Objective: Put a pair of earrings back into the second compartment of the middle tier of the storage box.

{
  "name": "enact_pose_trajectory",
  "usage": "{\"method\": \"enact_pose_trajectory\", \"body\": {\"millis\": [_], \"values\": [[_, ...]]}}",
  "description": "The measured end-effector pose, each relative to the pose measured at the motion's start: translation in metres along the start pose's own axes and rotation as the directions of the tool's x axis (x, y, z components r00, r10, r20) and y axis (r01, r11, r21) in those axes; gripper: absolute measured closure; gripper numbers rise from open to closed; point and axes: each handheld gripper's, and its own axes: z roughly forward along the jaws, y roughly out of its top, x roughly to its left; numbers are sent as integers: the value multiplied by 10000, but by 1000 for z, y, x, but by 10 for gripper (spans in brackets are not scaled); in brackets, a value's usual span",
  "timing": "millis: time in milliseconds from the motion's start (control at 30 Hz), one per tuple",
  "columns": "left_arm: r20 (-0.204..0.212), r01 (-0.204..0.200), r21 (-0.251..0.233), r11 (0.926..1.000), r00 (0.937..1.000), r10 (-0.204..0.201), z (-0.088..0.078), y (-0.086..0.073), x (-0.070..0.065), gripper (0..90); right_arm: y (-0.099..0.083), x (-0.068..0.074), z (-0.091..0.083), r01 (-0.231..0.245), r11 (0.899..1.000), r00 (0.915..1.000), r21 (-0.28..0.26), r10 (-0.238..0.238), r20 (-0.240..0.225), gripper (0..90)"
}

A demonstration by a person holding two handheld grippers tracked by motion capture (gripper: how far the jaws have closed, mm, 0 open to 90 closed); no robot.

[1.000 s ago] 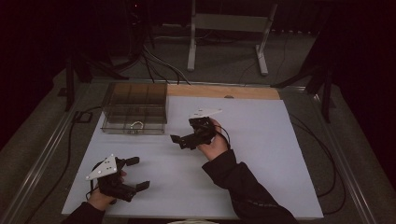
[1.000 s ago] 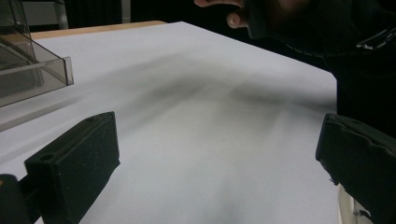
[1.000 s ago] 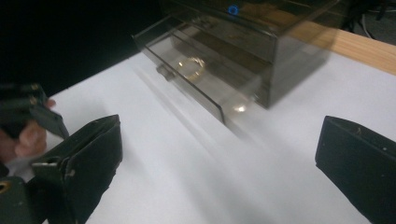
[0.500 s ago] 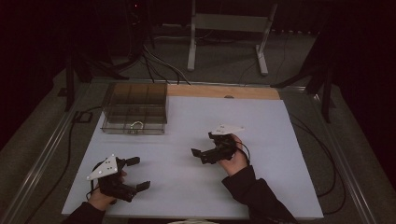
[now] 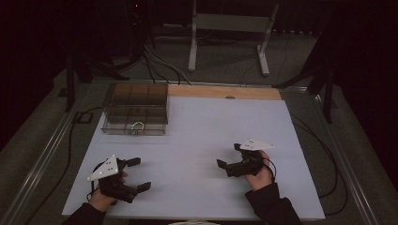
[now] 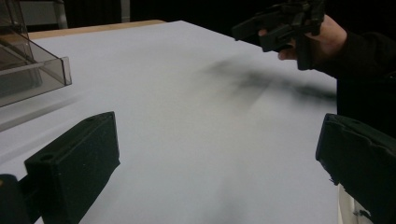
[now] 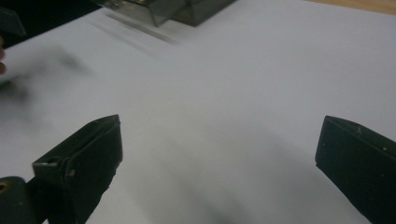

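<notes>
My left gripper (image 5: 139, 174) rests open on the white table sheet (image 5: 197, 140) at the front left, with nothing between its jaws. In the left gripper view its own jaws (image 6: 215, 163) stand wide apart over bare sheet. Farther off in that view, the other hand holds the right gripper (image 6: 280, 25). My right gripper (image 5: 228, 156) is held low at the front right, open and empty, pointing left. The right gripper view has its jaws (image 7: 219, 163) spread over plain white sheet.
A clear plastic compartment box (image 5: 136, 108) stands at the back left of the sheet, with a small pale ring-shaped item (image 5: 137, 125) near its front wall. Its corner appears in the left gripper view (image 6: 32, 70) and in the right gripper view (image 7: 173, 9). A wooden strip (image 5: 225, 92) runs along the far edge.
My right gripper has drawn back from beside the box to the front right of the sheet. The left gripper has stayed put.
</notes>
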Motion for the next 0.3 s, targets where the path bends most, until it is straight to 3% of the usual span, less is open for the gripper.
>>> {"method": "enact_pose_trajectory", "body": {"millis": [300], "values": [[-1, -14, 14, 10000, 10000, 14, 0, 0, 0, 5, -34, -17, -41, -366, 9993, 9986, -39, 368, 383, 7]]}}
